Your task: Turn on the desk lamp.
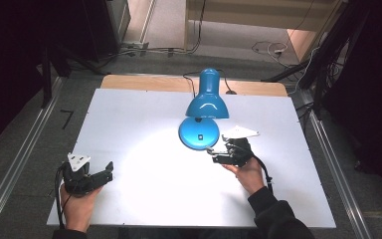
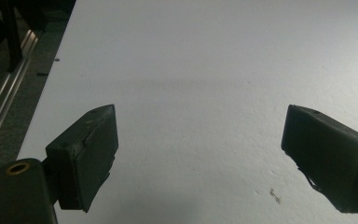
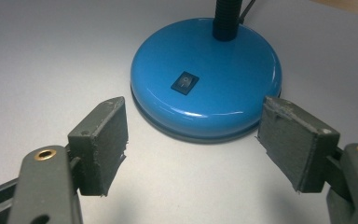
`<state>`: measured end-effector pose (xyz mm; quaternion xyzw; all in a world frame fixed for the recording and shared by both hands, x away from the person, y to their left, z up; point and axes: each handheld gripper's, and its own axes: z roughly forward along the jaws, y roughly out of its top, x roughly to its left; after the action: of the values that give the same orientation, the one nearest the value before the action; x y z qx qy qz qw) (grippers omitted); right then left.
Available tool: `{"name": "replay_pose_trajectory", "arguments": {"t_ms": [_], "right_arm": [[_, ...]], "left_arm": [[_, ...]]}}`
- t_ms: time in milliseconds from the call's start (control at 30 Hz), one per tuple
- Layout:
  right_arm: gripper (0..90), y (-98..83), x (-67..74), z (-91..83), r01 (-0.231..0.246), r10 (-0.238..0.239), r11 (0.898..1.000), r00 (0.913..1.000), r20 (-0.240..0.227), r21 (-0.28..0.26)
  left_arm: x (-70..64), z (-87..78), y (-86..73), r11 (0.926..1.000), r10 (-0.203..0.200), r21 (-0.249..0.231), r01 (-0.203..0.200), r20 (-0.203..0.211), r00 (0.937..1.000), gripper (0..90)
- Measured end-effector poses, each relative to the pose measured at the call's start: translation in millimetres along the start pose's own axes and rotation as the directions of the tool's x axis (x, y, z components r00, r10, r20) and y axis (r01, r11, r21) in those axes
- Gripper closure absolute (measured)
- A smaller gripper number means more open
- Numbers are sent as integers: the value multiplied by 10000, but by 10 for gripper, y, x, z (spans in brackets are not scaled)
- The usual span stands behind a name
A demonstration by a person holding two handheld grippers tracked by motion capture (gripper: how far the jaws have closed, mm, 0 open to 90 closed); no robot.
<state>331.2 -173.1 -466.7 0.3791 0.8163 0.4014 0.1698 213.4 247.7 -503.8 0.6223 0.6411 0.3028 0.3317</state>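
Note:
A blue desk lamp stands at the table's centre back, its shade (image 1: pixel 208 102) bent forward over its round base (image 1: pixel 199 133) and throwing a pool of light on the white table (image 1: pixel 144 189). The base (image 3: pixel 223 93) carries a black rocker switch (image 3: pixel 184 83) and a black flexible neck (image 3: pixel 226 18). My right gripper (image 1: pixel 213 155) is open just right of the base; in the right gripper view its jaws (image 3: pixel 193 102) stand wide apart in front of the base, touching nothing. My left gripper (image 1: pixel 108 172) rests open near the front left corner, with bare table between its jaws (image 2: pixel 200 112).
The lamp's black cable (image 1: pixel 189 82) runs off the back edge over a wooden strip (image 1: pixel 144 82). Metal rails (image 1: pixel 20 159) flank the table on the floor. In the left gripper view the table's left edge (image 2: pixel 46 79) lies close by.

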Motion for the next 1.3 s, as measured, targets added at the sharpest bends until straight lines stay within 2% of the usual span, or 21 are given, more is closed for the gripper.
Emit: {"name": "replay_pose_trajectory", "arguments": {"t_ms": [133, 267, 500, 1300], "right_arm": [[172, -41, -39, -28, -258, 258, 9994, 9997, 21, 251], [171, -57, -40, -46, -223, 219, 9992, 9997, 123, 340], [142, -87, -60, -67, -451, 448, 9978, 9990, 87, 485], [142, -196, -228, -253, -885, 877, 9957, 9957, 292, 279]], "left_arm": [[1, 2, 0, 10000, 1, 5, -1, 6, 10000, 114], [0, 0, 1, 10000, 31, -10, -31, 22, 10000, 114], [5, -8, 0, 10000, 6, -29, -6, 25, 10000, 114], [3, -8, 0, 10000, 43, -13, -43, 46, 10000, 114]]}}
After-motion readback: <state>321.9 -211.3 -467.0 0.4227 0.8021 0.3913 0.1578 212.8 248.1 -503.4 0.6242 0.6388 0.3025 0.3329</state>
